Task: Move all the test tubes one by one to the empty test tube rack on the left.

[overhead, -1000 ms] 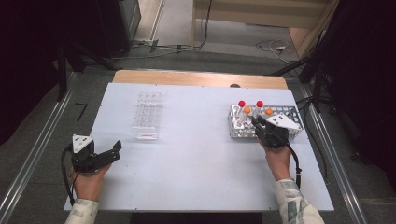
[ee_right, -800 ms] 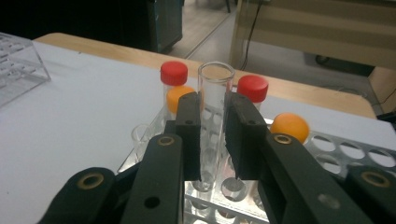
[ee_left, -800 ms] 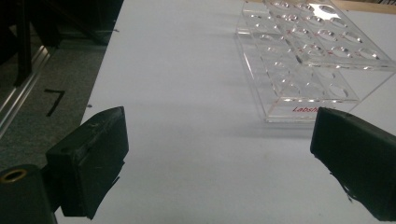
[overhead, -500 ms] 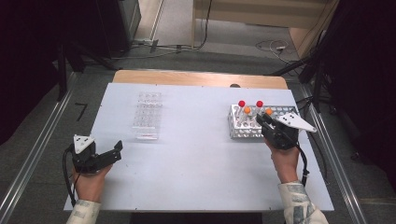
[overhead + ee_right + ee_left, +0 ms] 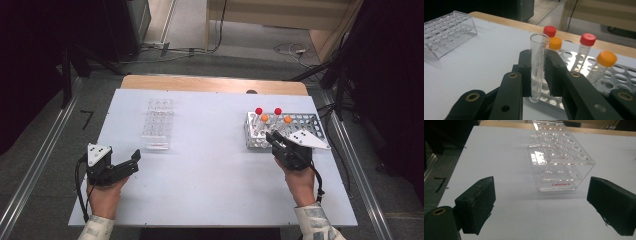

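The right hand-held gripper (image 5: 541, 75) is pinching a clear, uncapped plastic test tube (image 5: 538, 67), its two black jaws pressed against the tube's middle and lower wall while the open mouth stands upright above them. The tube's rounded bottom hangs just over the near edge of the perforated metal rack (image 5: 621, 75), seemingly clear of its holes. At about one to two o'clock from the held tube stand four capped tubes in that rack: two with red caps (image 5: 549, 31) and two with orange caps (image 5: 606, 59). In the high view this gripper (image 5: 278, 143) sits at the front edge of the metal rack (image 5: 310, 120) on the right of the white tabletop (image 5: 210, 165).

The tube looks light, stiff and smooth-walled, so it is likely slippery and could crack under hard squeezing; a mid-body grip like this one, kept upright, seems the safest hold.

The left hand-held gripper (image 5: 541, 205) is spread wide and holds nothing; the clear acrylic tube rack marked "Labshark" (image 5: 560, 157) lies at twelve o'clock ahead of it, apart from the jaws, with its holes empty. From the held tube that acrylic rack (image 5: 446, 32) is at about ten o'clock, well apart.
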### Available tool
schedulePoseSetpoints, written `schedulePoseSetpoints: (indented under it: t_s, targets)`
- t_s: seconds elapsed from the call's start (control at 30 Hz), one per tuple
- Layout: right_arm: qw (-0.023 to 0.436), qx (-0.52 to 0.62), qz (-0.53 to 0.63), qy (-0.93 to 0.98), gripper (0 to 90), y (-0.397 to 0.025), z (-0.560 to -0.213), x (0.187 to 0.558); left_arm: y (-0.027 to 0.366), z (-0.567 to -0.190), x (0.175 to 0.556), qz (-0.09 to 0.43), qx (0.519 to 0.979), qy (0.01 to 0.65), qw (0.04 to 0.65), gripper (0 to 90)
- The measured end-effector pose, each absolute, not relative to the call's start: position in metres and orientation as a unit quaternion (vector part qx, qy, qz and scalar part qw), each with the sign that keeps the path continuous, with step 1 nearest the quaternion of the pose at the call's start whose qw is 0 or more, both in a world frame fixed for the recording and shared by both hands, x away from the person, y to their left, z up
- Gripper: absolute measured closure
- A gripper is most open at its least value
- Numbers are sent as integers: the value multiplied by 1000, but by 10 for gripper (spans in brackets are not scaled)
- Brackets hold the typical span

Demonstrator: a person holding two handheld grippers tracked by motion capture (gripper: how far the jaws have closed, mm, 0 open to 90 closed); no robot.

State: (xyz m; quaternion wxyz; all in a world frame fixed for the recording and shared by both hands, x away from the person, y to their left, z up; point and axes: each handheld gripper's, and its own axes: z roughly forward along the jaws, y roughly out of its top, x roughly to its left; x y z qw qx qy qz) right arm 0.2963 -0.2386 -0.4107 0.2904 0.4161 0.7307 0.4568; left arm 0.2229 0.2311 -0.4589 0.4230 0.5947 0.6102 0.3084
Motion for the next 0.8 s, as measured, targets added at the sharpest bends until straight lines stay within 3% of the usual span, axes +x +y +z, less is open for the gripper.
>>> schedulePoseSetpoints:
  t_s: [0.4,0.8]
  targets:
    - [274,395,462,745,732,-211,-418,294,201,-453,236,295,627,582,426,90]
    - [253,370,465,763,732,-177,-424,292,162,-437,249,275,655,545,445,155]
